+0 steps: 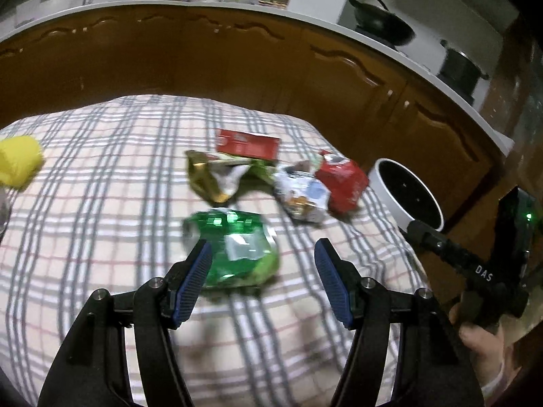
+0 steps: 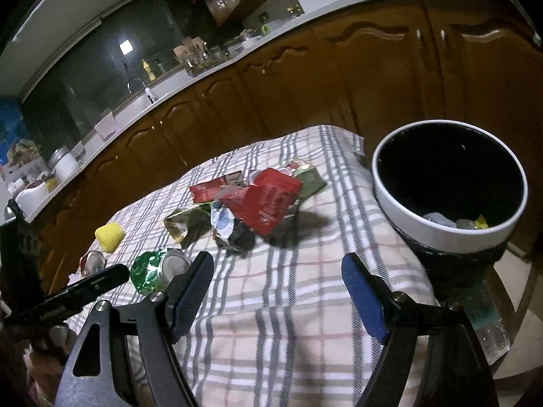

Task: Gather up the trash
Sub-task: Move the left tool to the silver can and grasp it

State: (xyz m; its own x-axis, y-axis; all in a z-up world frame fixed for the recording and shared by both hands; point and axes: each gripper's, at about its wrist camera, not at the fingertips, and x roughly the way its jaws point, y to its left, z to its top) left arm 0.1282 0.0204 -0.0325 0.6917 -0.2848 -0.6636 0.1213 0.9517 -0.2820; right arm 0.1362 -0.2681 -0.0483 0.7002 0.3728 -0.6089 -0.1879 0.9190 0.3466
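Observation:
A crumpled green wrapper (image 1: pixel 237 251) lies on the plaid tablecloth (image 1: pixel 101 203), just ahead of my open left gripper (image 1: pixel 263 257), close to its left finger. Beyond it lie a gold wrapper (image 1: pixel 207 179), a red box (image 1: pixel 247 144), a silver-white wrapper (image 1: pixel 302 193) and a red wrapper (image 1: pixel 342 183). The white-rimmed black trash bin (image 1: pixel 404 196) stands at the table's right edge. In the right wrist view my right gripper (image 2: pixel 276 271) is open and empty above the cloth (image 2: pixel 288 305); the red wrapper (image 2: pixel 268 200), the green wrapper (image 2: pixel 149 271) and the bin (image 2: pixel 448 183), holding some trash, lie ahead.
A yellow object (image 1: pixel 18 162) sits at the table's far left, also in the right wrist view (image 2: pixel 108 235). Brown kitchen cabinets (image 1: pixel 237 64) with a white counter run behind the table. A black wok (image 1: pixel 383 23) and pot (image 1: pixel 461 66) stand on the counter.

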